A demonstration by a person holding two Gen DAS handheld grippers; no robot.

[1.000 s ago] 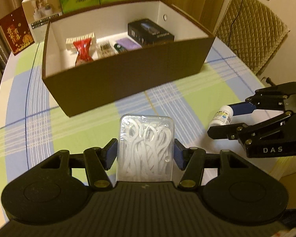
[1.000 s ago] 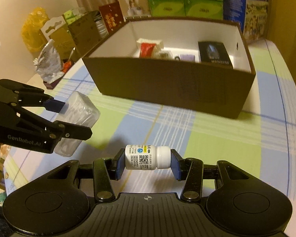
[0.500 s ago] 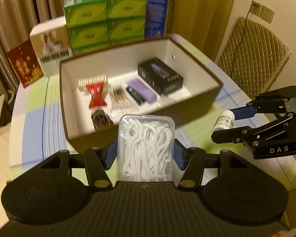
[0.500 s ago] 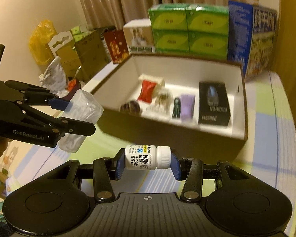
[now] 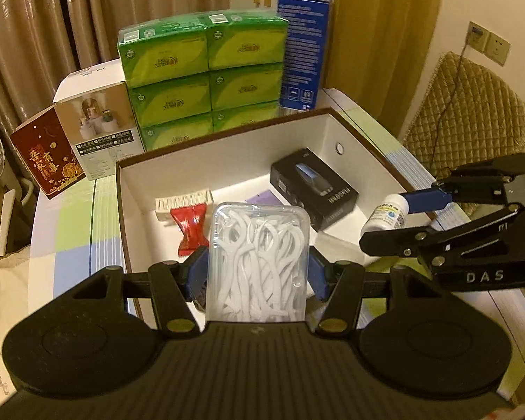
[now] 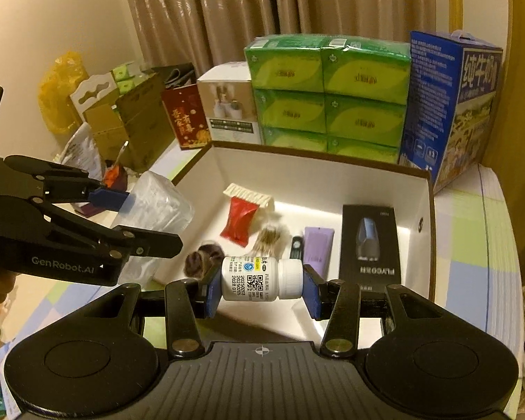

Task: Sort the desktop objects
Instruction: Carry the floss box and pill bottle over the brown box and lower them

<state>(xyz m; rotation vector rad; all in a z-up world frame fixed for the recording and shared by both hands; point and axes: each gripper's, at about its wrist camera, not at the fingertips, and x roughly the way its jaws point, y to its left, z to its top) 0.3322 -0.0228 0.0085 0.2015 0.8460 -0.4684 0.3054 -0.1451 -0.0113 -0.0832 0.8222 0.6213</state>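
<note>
My left gripper [image 5: 259, 267] is shut on a clear plastic case of white floss picks [image 5: 259, 262], held over the near wall of the open brown box [image 5: 364, 140]. My right gripper [image 6: 260, 288] is shut on a small white pill bottle [image 6: 260, 280] lying sideways between its blue pads, also above the box's near side. In the left wrist view the right gripper [image 5: 399, 218] with the bottle [image 5: 388, 215] hangs at the box's right rim. In the right wrist view the left gripper [image 6: 129, 215] and its case [image 6: 157, 210] hover at the box's left rim.
Inside the box lie a black carton [image 6: 371, 241], a purple tube [image 6: 316, 246], a red wrapped sweet [image 6: 239, 220], cotton swabs [image 6: 271, 236], a white comb-like piece [image 6: 250, 194] and a dark round item [image 6: 201, 260]. Green tissue packs [image 5: 206, 77], a blue carton [image 6: 451, 105] and other boxes stand behind.
Both grippers have risen and moved forward with their loads, from above the tablecloth in front of the box to over its near wall; the box's inside now shows from above.
</note>
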